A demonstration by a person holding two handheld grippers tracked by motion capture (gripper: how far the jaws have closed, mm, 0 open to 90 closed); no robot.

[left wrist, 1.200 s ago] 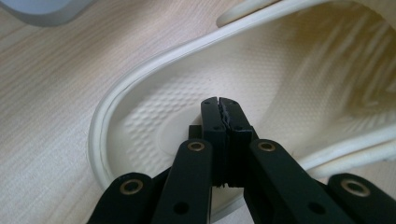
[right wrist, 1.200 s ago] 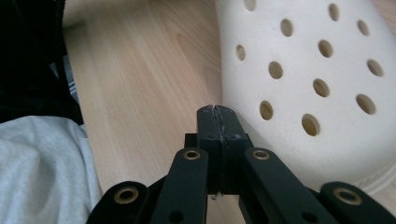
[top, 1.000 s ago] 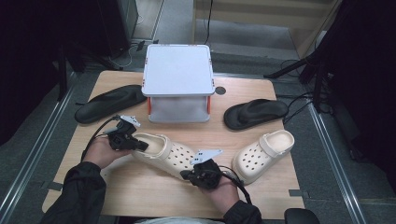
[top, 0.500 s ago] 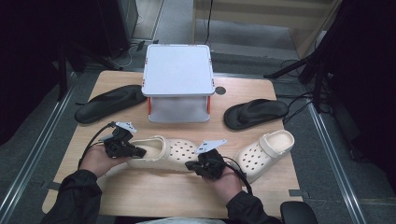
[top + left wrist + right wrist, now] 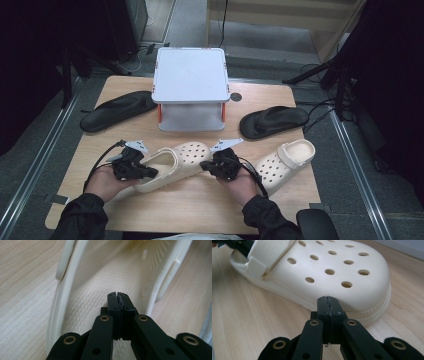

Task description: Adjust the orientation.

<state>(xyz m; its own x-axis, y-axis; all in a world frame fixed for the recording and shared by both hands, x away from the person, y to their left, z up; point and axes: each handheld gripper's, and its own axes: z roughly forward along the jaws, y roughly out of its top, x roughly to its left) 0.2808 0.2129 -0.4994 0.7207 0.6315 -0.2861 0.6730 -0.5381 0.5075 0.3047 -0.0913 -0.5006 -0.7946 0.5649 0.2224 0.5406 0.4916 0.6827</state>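
A cream clog (image 5: 175,162) lies on the wooden table (image 5: 190,210) between my two grippers, its toe toward the far right. My left gripper (image 5: 150,172) is shut, with nothing between its jaws. Its tip sits inside the clog's heel opening, over the textured footbed (image 5: 100,277), where the left gripper (image 5: 117,293) shows its jaws pressed together. My right gripper (image 5: 204,166) is also shut and empty. The right gripper (image 5: 327,298) has its tip at the sole edge below the holed toe of the clog (image 5: 324,267).
A second cream clog (image 5: 285,160) lies at the right front. Two black sandals (image 5: 117,110) (image 5: 274,121) flank a white box-like stand (image 5: 190,75) at the back middle. Bare wood lies in front of the hands.
The clog has turned, its toe swinging toward the far side. My left gripper moved nearer the person with the heel, and my right gripper moved away with the toe.
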